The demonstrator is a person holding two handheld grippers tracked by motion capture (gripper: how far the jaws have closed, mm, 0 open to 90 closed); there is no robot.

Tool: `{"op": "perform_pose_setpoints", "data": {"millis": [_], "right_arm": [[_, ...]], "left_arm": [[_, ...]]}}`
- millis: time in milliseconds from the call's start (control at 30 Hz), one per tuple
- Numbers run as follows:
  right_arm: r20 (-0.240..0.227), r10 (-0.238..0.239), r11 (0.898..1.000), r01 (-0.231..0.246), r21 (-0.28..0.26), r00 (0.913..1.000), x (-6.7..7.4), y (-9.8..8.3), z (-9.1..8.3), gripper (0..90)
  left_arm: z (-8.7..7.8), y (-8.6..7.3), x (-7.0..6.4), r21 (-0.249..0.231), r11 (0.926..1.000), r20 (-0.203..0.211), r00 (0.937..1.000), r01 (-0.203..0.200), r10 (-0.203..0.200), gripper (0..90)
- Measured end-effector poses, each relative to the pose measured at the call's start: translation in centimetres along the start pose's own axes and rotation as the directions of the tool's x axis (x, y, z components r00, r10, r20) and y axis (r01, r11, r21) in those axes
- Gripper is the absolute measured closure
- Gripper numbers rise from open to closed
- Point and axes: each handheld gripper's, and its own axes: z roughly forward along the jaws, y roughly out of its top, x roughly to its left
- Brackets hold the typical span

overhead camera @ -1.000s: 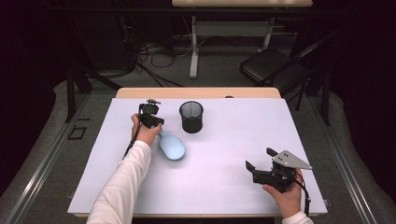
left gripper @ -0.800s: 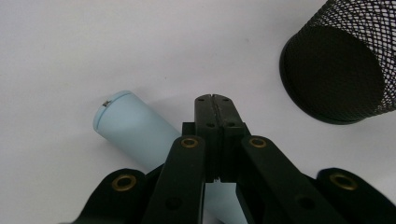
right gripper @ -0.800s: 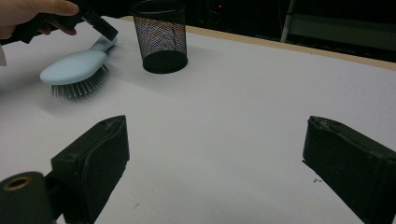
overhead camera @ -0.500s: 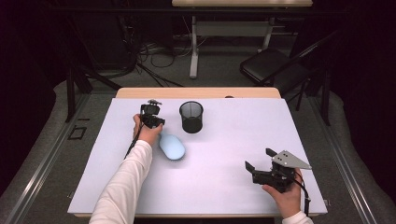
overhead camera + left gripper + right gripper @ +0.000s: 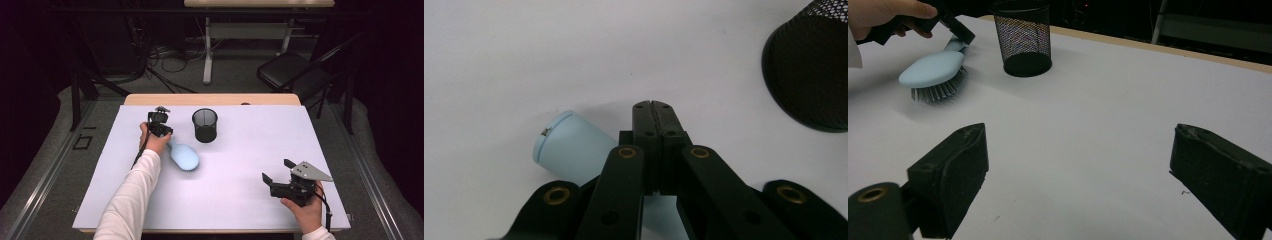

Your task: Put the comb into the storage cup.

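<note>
Brush [image 5: 184, 156] lies bristles-down, handle just beside and below the left gripper [image 5: 654, 106], whose jaws are pressed together, empty. Right gripper [image 5: 1075, 172] spread, idle. Likely approach step; next: open, straddle handle near cup [image 5: 205, 125].

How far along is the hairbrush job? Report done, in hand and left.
Done: nothing visibly; the blue hairbrush lies bristles-down on the table beside the mesh cup, outside it. In hand: the left tool, jaws shut and empty, sits over its handle. The right tool is open, apart. Left: probably gripping and moving the brush.
</note>
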Motion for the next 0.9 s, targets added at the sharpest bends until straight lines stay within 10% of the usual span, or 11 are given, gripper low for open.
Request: {"op": "perform_pose_setpoints", "data": {"millis": [900], "right_arm": [[-0.008, 0.005, 1.0, -0.005, 0.001, 1.0, 0.0, -0.1, 0.0, 9.6]], "left_arm": [[-0.5, -0.8, 0.2, 0.088, 0.9955, -0.027, 0.9989, -0.035, 0.038, 90.0]]}}
